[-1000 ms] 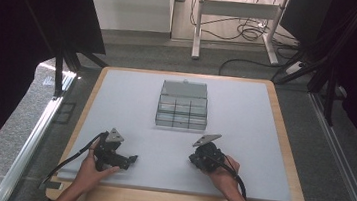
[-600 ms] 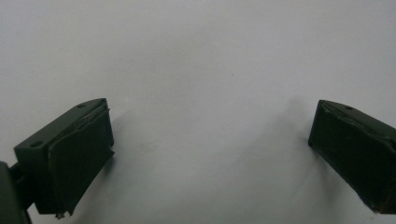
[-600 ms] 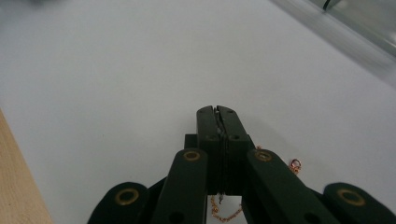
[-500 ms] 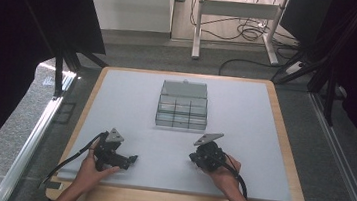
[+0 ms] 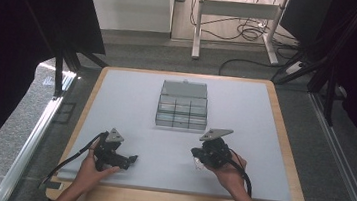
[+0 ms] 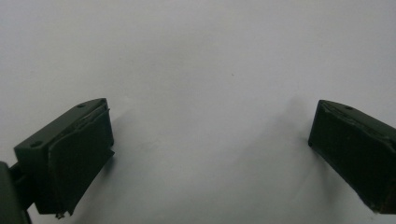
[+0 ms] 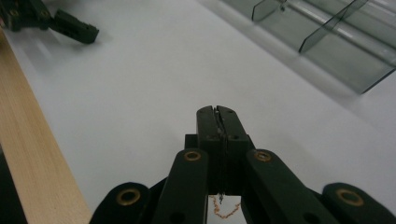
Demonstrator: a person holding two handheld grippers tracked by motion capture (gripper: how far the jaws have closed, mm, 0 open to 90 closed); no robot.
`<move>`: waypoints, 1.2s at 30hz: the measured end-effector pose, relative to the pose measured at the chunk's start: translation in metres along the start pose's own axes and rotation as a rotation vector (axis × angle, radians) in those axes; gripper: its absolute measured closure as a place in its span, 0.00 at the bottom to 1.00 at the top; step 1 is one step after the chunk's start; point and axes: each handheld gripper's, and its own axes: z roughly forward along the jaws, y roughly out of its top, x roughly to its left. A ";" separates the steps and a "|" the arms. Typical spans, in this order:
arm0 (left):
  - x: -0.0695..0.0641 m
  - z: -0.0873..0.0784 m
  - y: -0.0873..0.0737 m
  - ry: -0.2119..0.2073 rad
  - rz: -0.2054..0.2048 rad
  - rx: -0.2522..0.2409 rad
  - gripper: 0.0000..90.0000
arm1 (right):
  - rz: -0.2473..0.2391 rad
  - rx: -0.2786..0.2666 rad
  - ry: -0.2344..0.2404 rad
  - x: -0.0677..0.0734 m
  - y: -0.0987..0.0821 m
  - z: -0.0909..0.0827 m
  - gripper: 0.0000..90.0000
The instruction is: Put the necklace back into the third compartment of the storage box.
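Clear compartment box (image 5: 182, 106) sits mid-worktop toward far edge, nearer right gripper (image 5: 199, 157), jaws closed; left gripper (image 5: 130, 159) jaws wide apart.

No change seen between earlier pictures and now. Left gripper (image 5: 132, 159) held at same spot near front edge of table (image 5: 282, 141); right gripper (image 5: 195, 153) likewise unmoved. Clear divided box (image 5: 182, 106) not shifted.

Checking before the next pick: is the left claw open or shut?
Open. In the left gripper view the left claw has its two black jaws set wide apart, with bare white table between them.
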 end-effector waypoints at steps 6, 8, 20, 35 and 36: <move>0.000 0.000 0.000 0.000 0.004 0.000 0.00 | -0.002 -0.038 -0.007 -0.002 0.012 -0.020 0.98; 0.000 0.000 0.000 0.000 0.004 0.001 0.00 | 0.008 -0.049 -0.003 -0.004 0.016 -0.026 0.98; 0.000 0.000 0.000 -0.002 0.002 0.004 0.00 | 0.030 -0.140 -0.008 -0.011 0.035 -0.063 0.98; 0.000 0.000 0.000 -0.001 0.004 0.003 0.00 | 0.046 -0.227 -0.017 -0.018 0.062 -0.097 0.98; 0.000 0.000 0.000 -0.001 0.004 0.003 0.00 | 0.048 -0.231 -0.017 -0.018 0.063 -0.098 0.98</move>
